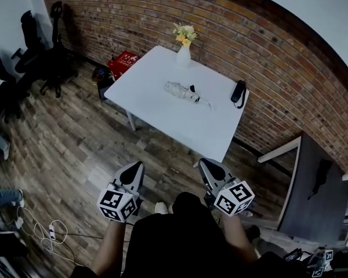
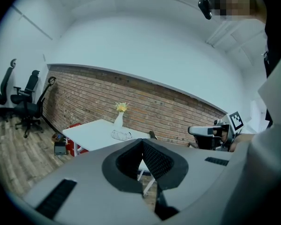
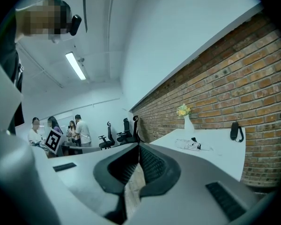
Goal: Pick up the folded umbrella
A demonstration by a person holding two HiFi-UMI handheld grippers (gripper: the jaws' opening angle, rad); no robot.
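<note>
On the surface (image 1: pixel 162 123): the umbrella (image 1: pixel 183 91) lies folded and flat near the middle, back from every edge and well apart from both grippers.
Left gripper (image 1: pixel 138 168): jaws together at the tips with nothing between them; I hold it low in front of me, aimed at the surface.
Right gripper (image 1: pixel 206 164): jaws closed tip to tip and empty, carried beside the left one.
Why held so: I judge this to be the approach. Both grippers ride shut and side by side because nothing is within reach yet, and whichever I use must open before it meets the umbrella.
Neighbours: a vase (image 1: pixel 184 54) of flowers stands at the far edge by the brick wall (image 1: pixel 267 51), near the umbrella but not touching it. A black item (image 1: pixel 239 92) sits at the right corner; I cannot tell what it is.
Edges: the near corner of the surface points toward me. With bare top all round the umbrella, I judge that a careful grasp should not push it off.
Open room: wood floor (image 1: pixel 87 138) lies bare between me and the surface. Chairs (image 1: pixel 40 45) stand far left, a red box (image 1: pixel 123 62) sits by the far-left corner, a grey desk (image 1: pixel 313 184) is on my right, and cables (image 1: pixel 46 230) lie low on my left.
Risk: reaching from the far side would bring me close to the vase, so I would come in from the near side.
</note>
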